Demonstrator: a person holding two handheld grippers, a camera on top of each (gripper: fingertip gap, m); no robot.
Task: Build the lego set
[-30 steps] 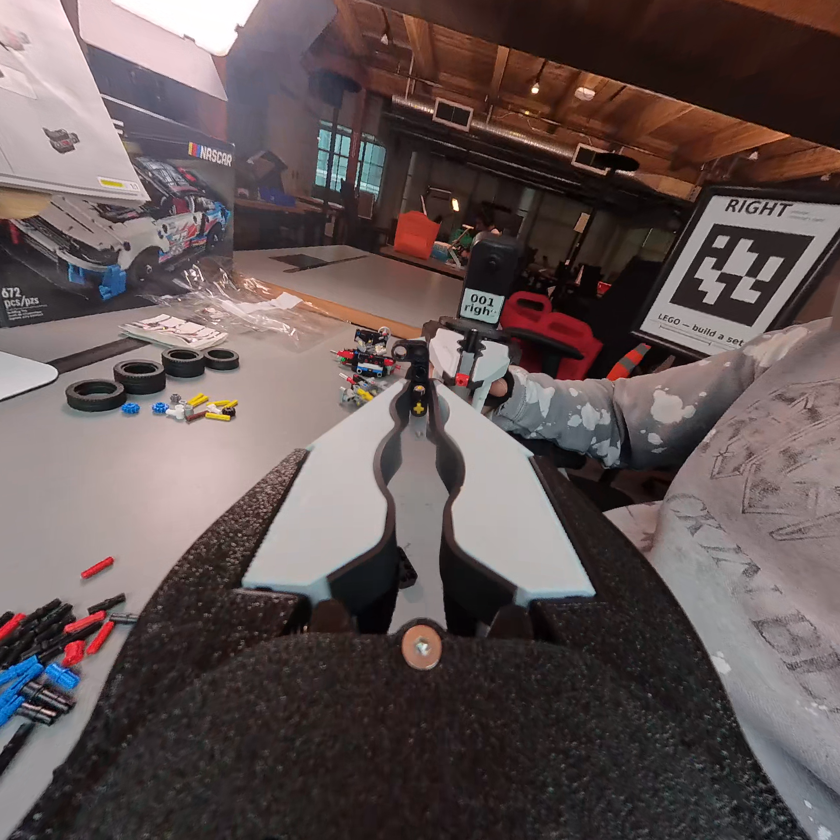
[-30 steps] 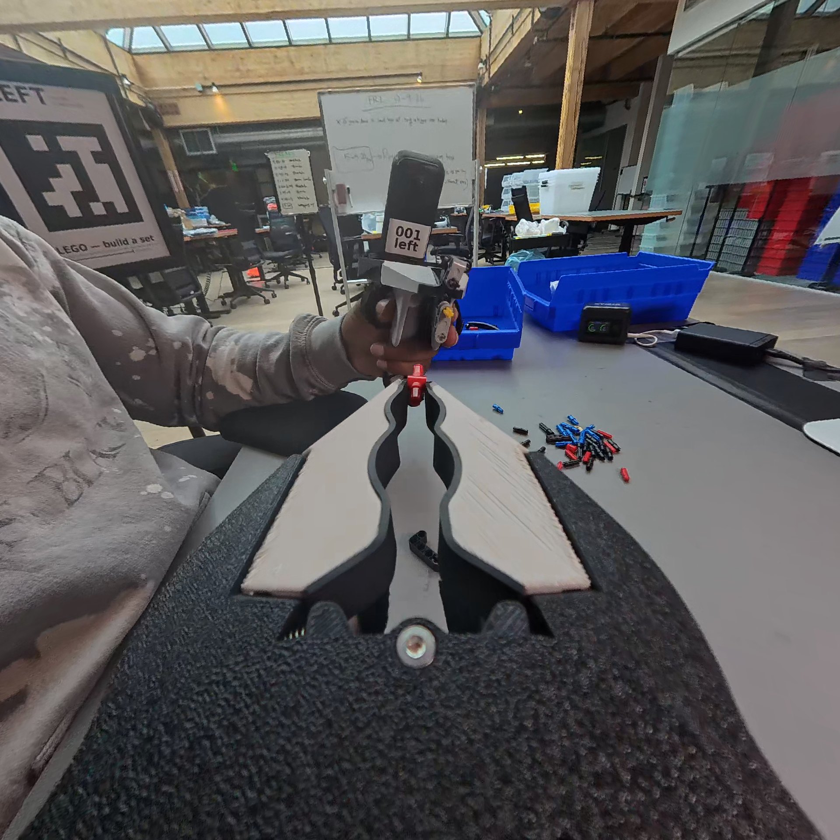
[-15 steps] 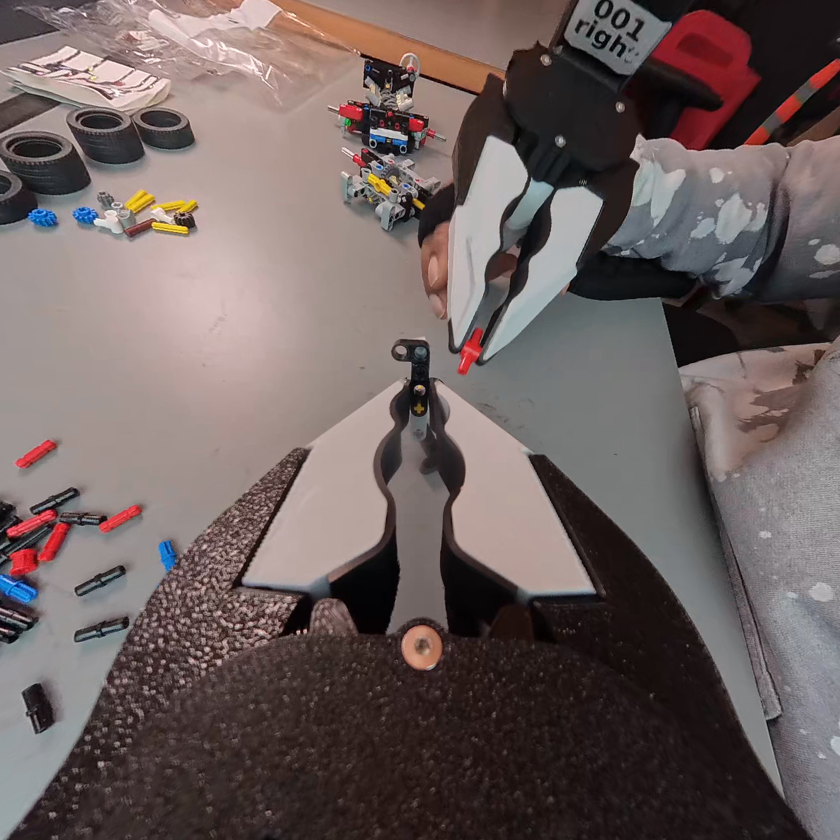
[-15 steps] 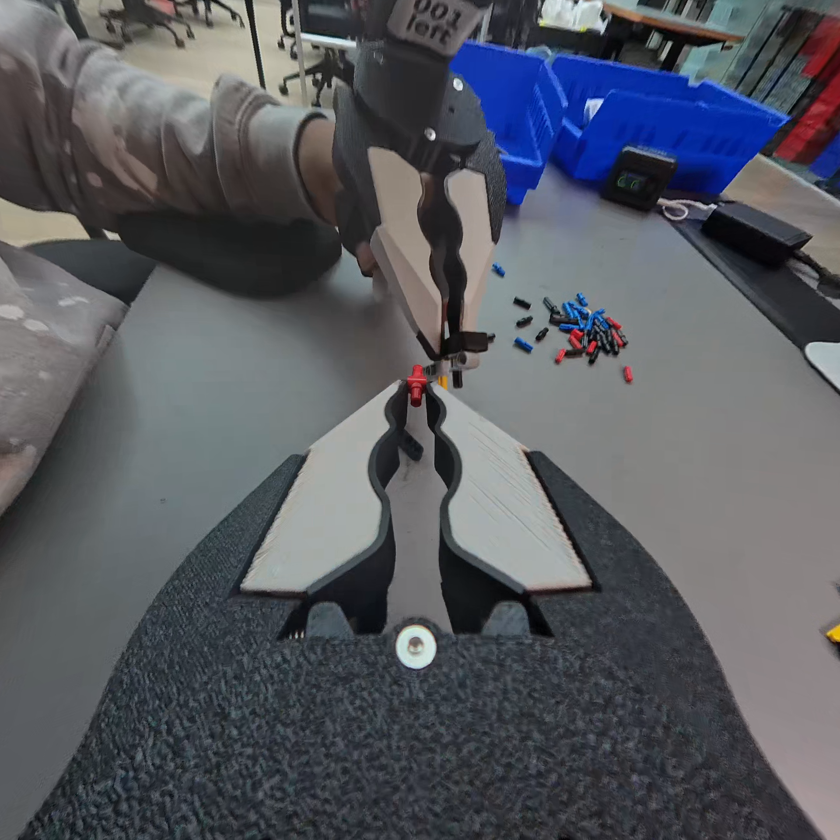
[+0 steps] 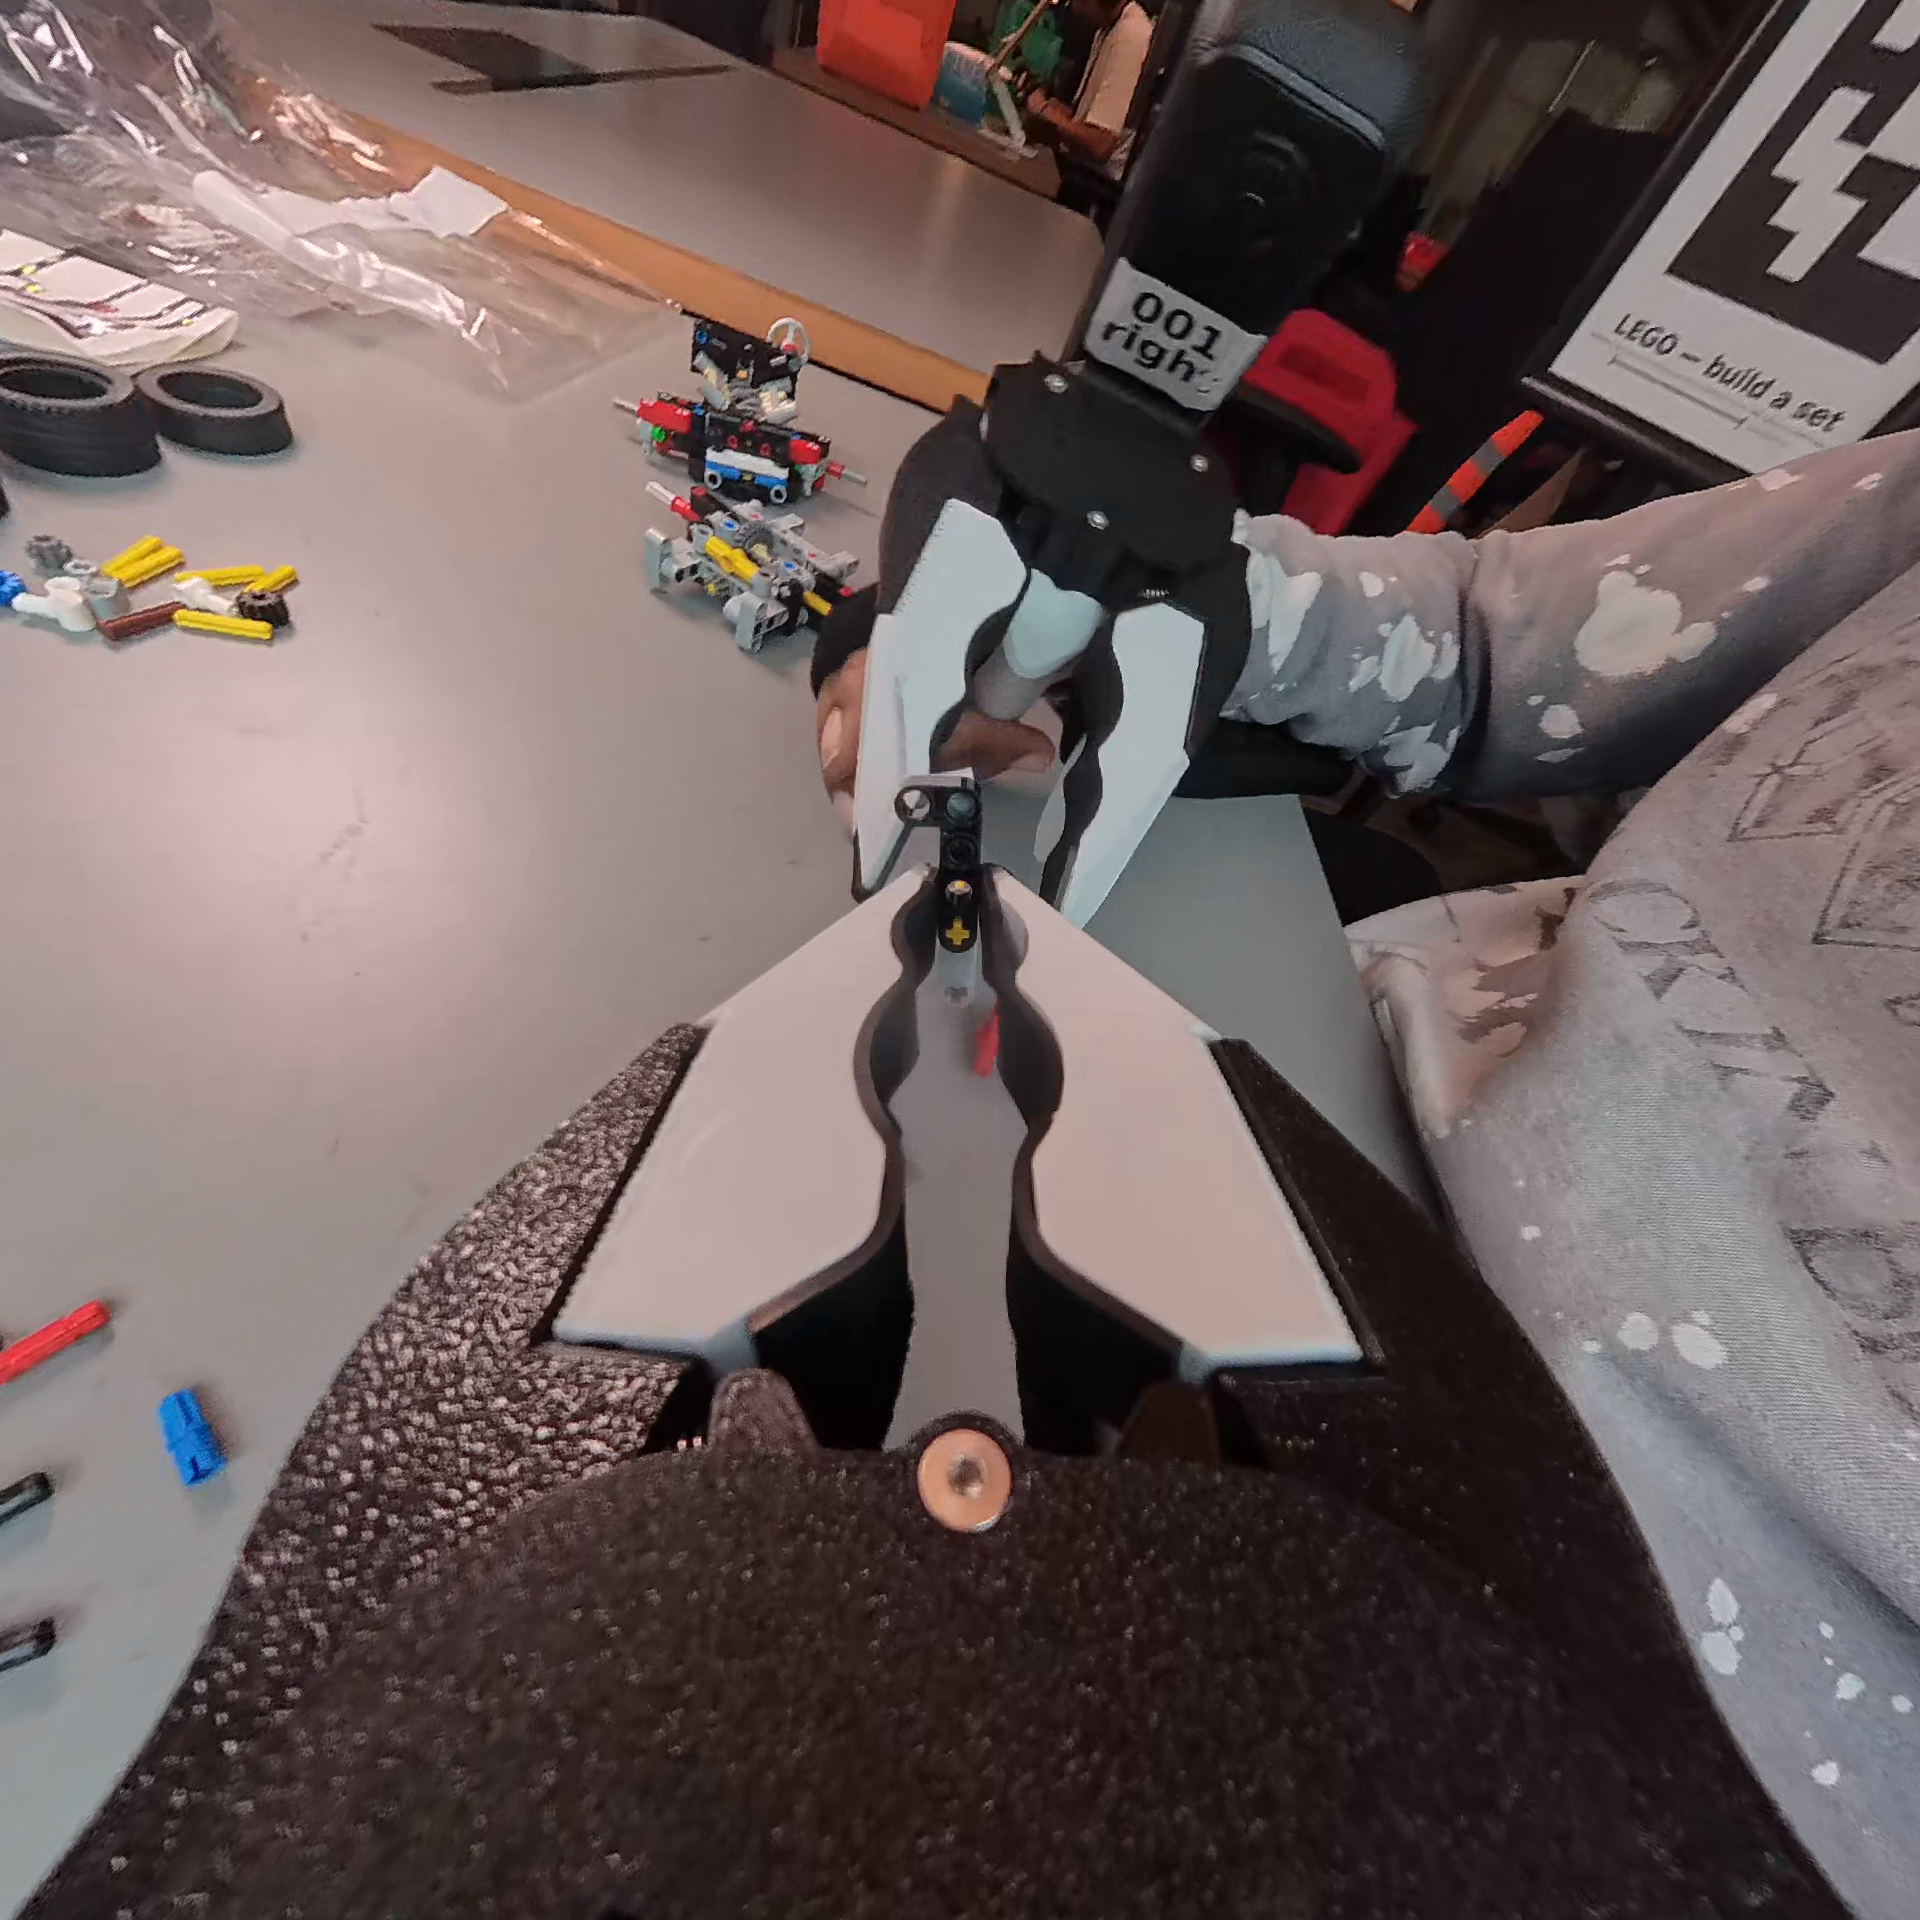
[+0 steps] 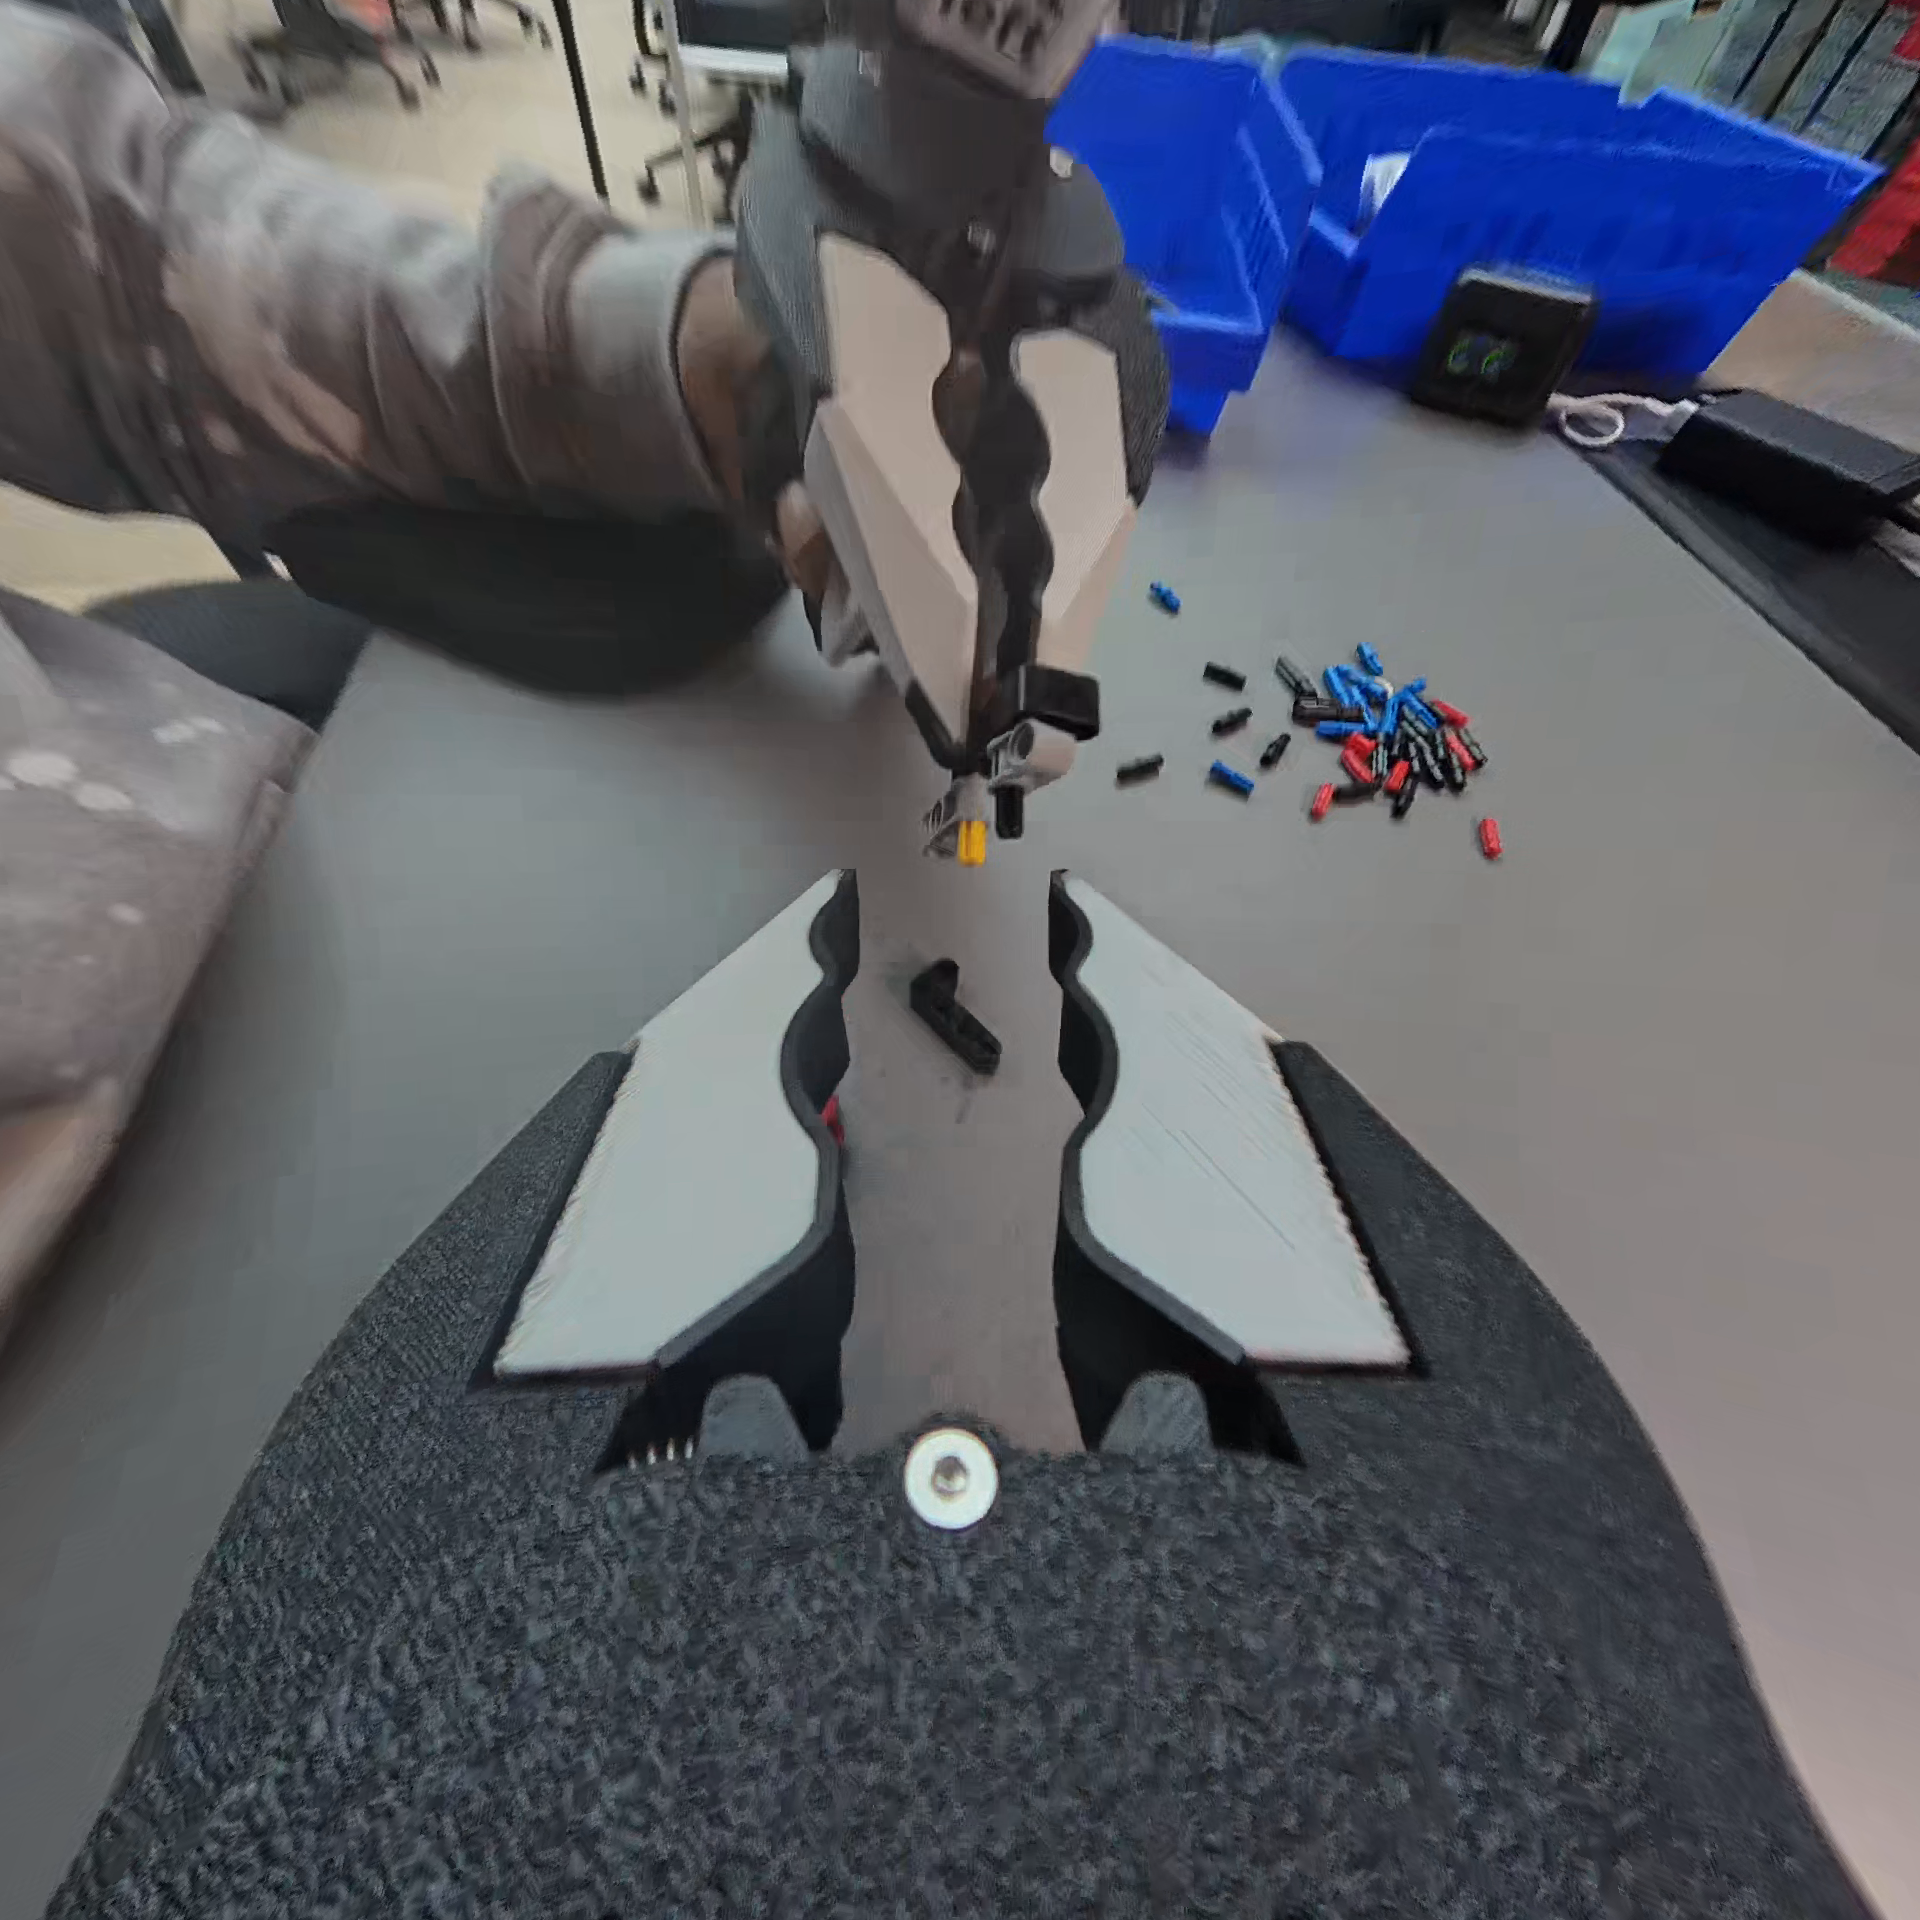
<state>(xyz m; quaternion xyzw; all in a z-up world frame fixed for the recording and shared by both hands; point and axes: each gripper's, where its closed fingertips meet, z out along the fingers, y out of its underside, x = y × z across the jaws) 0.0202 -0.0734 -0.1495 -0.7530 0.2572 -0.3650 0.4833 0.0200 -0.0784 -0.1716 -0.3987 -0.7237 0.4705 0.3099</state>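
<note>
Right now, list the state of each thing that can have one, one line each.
Left claw: shut on the small assembly.
Right claw: open, holding nothing.
Red pin: loose, below the left claw.
Black piece: lying on the table.
Tires: unmounted, on the table.
Chassis sections: partly built, set aside.

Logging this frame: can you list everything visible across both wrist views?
Table: one, grey, under everything.
Tyres: at least two, black, far left.
Loose parts: one cluster, yellow, white, blue, beside tyres.
Sub-assemblies: two, multicoloured, mid-table.
Bags: clear, far left.
Pins: one pile, blue, black, red.
Angle piece: one, black, on table.
Red pin: one, under left gripper; lying or falling unclear.
Bins: two, blue, far edge.
Left hand-held gripper: shut on black-grey assembly.
Right hand-held gripper: open, empty.
</note>
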